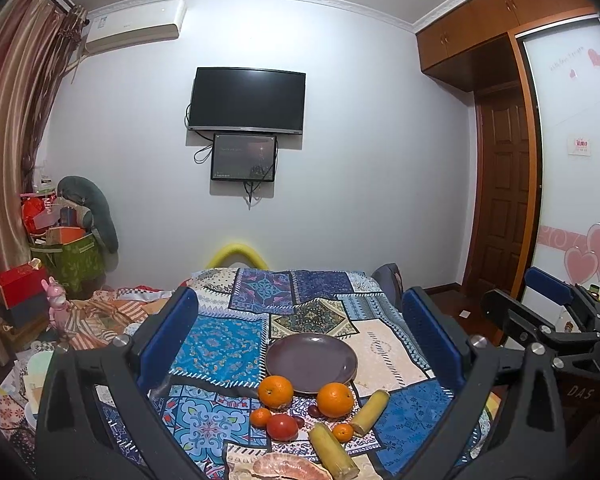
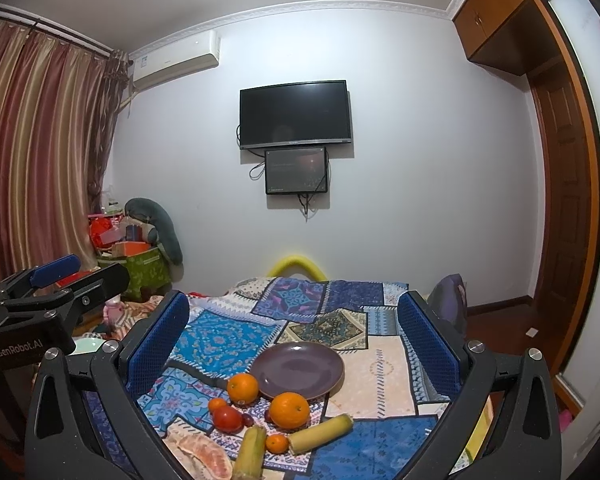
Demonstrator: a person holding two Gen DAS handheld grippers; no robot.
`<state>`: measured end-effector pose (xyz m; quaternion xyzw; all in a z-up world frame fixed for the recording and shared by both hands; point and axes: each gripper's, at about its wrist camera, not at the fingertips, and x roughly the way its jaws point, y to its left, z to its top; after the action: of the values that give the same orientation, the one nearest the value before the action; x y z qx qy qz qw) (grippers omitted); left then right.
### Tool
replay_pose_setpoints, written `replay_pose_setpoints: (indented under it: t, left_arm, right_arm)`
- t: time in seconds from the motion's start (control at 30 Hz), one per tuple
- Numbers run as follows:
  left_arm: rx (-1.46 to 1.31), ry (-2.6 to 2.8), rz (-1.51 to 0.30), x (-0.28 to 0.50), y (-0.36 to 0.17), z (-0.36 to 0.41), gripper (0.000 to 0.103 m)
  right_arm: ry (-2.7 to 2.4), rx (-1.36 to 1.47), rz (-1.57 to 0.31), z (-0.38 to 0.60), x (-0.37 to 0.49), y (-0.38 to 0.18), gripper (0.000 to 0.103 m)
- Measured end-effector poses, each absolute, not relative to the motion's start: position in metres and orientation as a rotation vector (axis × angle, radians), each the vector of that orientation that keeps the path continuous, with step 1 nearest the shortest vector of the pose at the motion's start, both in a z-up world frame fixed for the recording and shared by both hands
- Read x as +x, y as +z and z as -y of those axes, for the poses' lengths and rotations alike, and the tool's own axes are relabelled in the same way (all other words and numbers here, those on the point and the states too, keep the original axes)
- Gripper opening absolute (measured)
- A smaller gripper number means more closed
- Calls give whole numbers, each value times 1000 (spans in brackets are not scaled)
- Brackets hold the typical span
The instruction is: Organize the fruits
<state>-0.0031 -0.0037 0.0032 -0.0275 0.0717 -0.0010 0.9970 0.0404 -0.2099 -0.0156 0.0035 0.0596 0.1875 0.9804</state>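
The left gripper is held above the near end of the patchwork cloth, its 2 blue-padded fingers spread wide with nothing between them. The right gripper is in the same condition: fingers fully apart, empty, raised clear of the fruit. Each gripper appears in the other's view, the right one at the right edge of the left wrist view and the left one at the left edge of the right wrist view. A purple plate lies flat on the cloth and carries no fruit. The fruit is grouped on the cloth along the plate's near side. 2 large oranges sit against the plate's near rim, 1 at the left and 1 at the right. A red tomato rests in front of the left orange, with a small tangerine touching its left side. A 2nd small tangerine lies between 2 yellow-green cane segments, both lying on their sides. Small dark red fruits sit between the oranges; their kind cannot be determined. A peeled pomelo piece lies nearest the cameras, partly cut off by the frame edge. A television is mounted on the far wall.
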Motion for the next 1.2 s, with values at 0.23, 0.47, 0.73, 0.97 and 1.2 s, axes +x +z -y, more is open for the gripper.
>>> replay_pose_setpoints:
  t: [0.23,0.47,0.73,0.97,1.2]
  left_arm:
    - [-59,-3,-148,-3,3,3,103]
    - [-56,1,-150,-2,3,2,103]
    - [-54,3,-152,0,2,1,103]
    - [-56,2,-147,0,1,1,103]
    - [-51,-13,-157,2,-2,1,103]
  right_arm:
    - [375,14,-123,211,41,-17,103]
    - [372,19,-126,212,41,-17,103]
    - [369,15,-125,212,40,-18,103]
    - [371,19,-125,211,40,-17,103]
    - [375,20,-130,212,41,-17,103]
